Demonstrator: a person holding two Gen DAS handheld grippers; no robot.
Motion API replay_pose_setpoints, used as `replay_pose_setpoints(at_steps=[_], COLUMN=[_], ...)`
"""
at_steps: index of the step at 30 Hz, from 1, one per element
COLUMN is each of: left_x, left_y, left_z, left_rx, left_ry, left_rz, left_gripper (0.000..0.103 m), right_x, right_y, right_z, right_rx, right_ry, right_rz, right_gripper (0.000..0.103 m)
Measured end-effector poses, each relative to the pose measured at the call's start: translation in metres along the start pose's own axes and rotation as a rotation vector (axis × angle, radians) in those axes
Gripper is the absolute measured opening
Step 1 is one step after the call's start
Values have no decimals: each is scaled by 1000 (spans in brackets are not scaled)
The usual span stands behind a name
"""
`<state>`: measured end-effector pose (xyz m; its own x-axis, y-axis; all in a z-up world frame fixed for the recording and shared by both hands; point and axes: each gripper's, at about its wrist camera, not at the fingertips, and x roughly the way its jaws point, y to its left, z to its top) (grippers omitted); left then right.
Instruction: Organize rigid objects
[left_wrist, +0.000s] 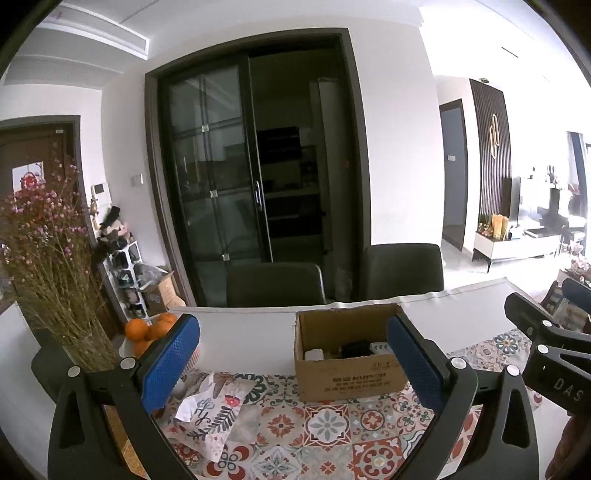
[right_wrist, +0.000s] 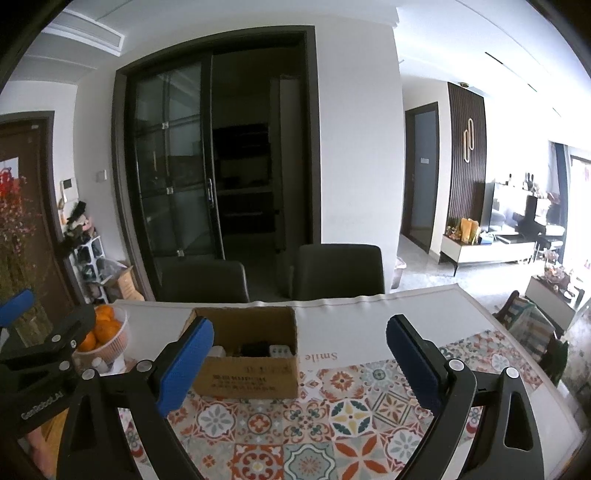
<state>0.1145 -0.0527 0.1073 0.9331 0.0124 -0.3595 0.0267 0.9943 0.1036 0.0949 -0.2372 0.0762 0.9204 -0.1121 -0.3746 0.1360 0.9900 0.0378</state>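
An open cardboard box (left_wrist: 347, 380) stands on the patterned tablecloth, ahead of both grippers; it also shows in the right wrist view (right_wrist: 247, 380). Inside it lie a black object (left_wrist: 356, 349), a white object (left_wrist: 314, 354) and a white piece with buttons (right_wrist: 281, 349). My left gripper (left_wrist: 295, 354) is open and empty, held above the table short of the box. My right gripper (right_wrist: 299, 354) is open and empty, to the right of the left one, also short of the box.
A bowl of oranges (left_wrist: 147, 330) and a vase of dried flowers (left_wrist: 55, 266) stand at the left. Crumpled patterned paper (left_wrist: 210, 410) lies near the left finger. Two dark chairs (left_wrist: 275, 284) stand behind the table (right_wrist: 369, 317). The right gripper's body (left_wrist: 546, 347) shows at the left view's right edge.
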Motion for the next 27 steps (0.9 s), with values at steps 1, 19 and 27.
replay_pose_setpoints(at_steps=[1, 19, 27], left_x=[0, -17, -22], left_y=[0, 3, 1], left_z=[0, -4, -3], left_rx=[-2, -35, -36], left_ry=[-1, -6, -20], left_rz=[-4, -43, -35], left_gripper=[103, 103, 103], right_x=[-2, -18, -20], right_y=[0, 1, 0], right_z=[0, -7, -8], right_rx=[-1, -9, -12], right_ry=[-2, -19, -23], right_rz=[1, 38, 28], right_gripper=[96, 96, 96])
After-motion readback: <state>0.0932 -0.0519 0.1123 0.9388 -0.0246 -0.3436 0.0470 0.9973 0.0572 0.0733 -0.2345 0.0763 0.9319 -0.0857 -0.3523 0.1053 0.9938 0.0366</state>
